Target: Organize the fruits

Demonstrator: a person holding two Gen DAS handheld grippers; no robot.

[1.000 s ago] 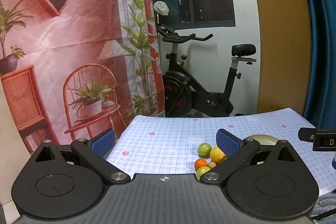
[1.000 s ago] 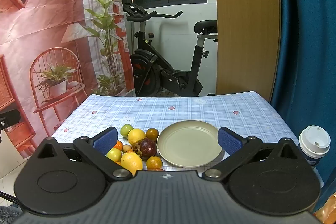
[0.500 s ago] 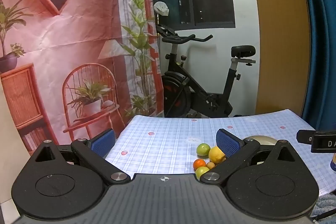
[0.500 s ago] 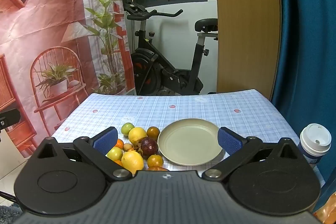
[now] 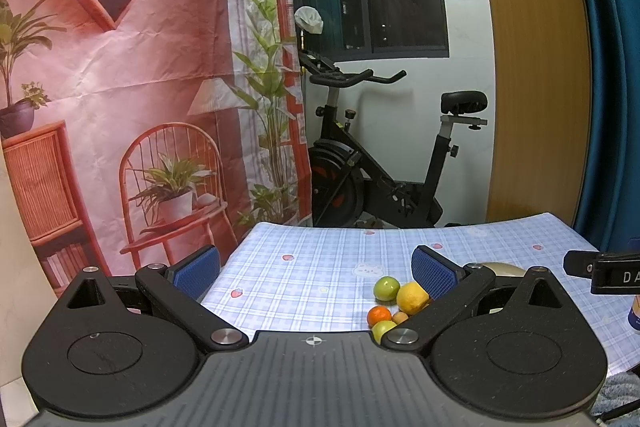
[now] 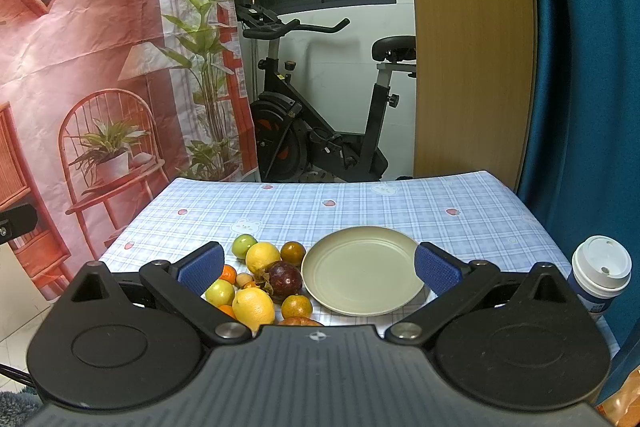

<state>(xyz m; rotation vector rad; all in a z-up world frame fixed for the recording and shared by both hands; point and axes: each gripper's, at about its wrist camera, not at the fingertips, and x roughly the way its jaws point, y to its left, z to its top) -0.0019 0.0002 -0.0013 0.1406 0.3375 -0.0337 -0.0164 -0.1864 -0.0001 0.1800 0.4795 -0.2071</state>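
Note:
A pile of fruit lies on the checked tablecloth (image 6: 360,203) left of an empty beige plate (image 6: 362,269): a yellow lemon (image 6: 262,257), a dark purple mangosteen (image 6: 285,279), a green fruit (image 6: 244,245), small oranges (image 6: 296,306) and a second lemon (image 6: 253,307). My right gripper (image 6: 316,267) is open and empty, above the near table edge, facing plate and fruit. My left gripper (image 5: 316,271) is open and empty, at the table's left side; its right finger hides part of the fruit pile (image 5: 412,297) and most of the plate (image 5: 504,269).
A paper cup with a white lid (image 6: 600,271) stands at the table's right edge. An exercise bike (image 6: 320,131) stands behind the table. A printed backdrop (image 6: 100,67) hangs on the left and a blue curtain (image 6: 580,67) on the right.
Both grippers have risen slightly and drifted a little; the table and fruit sit a bit lower in both views. Both stay open and empty. No fruit has moved.

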